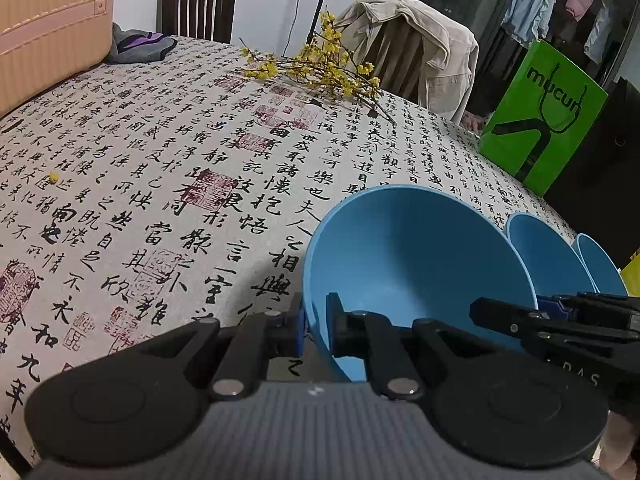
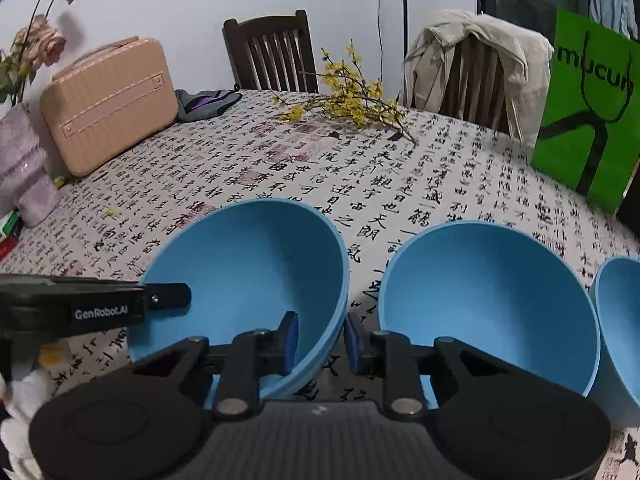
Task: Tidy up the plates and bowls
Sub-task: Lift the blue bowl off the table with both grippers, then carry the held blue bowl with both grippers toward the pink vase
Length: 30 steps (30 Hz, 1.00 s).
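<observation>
Blue plastic bowl (image 1: 420, 264), tilted, sits near on the calligraphy-printed tablecloth (image 1: 160, 168); the left gripper (image 1: 316, 328) pinches its left rim, a green carton (image 1: 540, 120) far right. From the right wrist, the right gripper (image 2: 322, 340) straddles that bowl's right rim, jaws narrowed, contact unclear; a second blue bowl (image 2: 492, 300) crowds just right.

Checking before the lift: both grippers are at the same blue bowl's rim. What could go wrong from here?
1. Left gripper clamps only the rim of the leftmost bowl; a thin-edge grip may slip or tip.
2. Right gripper straddles the opposite rim, pads not clearly pressing; uneven pull could twist it.
3. The middle bowl sits close beside it and could get knocked.
</observation>
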Motion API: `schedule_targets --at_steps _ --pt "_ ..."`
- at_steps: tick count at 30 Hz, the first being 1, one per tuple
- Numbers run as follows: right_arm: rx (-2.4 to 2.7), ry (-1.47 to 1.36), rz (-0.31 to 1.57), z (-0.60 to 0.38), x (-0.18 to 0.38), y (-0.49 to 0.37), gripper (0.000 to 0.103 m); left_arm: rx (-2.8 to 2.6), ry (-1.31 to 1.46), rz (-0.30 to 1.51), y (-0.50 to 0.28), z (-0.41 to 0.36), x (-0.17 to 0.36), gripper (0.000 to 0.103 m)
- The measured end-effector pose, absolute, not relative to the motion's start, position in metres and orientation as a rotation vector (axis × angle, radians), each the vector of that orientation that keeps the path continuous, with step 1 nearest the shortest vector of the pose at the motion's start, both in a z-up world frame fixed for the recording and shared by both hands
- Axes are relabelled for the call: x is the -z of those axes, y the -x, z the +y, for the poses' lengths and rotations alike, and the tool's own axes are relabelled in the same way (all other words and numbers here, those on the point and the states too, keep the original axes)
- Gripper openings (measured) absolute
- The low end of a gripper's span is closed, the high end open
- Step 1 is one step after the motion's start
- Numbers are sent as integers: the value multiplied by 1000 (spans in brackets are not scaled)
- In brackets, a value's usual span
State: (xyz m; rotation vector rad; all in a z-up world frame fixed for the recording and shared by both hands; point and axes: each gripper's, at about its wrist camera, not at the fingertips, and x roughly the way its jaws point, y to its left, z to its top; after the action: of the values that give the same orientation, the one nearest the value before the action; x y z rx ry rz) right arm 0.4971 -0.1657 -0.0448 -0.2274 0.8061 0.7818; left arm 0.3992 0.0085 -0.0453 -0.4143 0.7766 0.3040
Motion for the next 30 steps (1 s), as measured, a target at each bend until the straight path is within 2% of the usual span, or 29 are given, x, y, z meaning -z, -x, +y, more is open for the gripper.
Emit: schedule_targets --at_steps 6,30 --pt "-779 233 793 -165 45 -497 18 -310 411 765 -397 9 42 11" --pt "-803 195 765 -166 35 -494 14 -310 375 706 -381 9 18 11"
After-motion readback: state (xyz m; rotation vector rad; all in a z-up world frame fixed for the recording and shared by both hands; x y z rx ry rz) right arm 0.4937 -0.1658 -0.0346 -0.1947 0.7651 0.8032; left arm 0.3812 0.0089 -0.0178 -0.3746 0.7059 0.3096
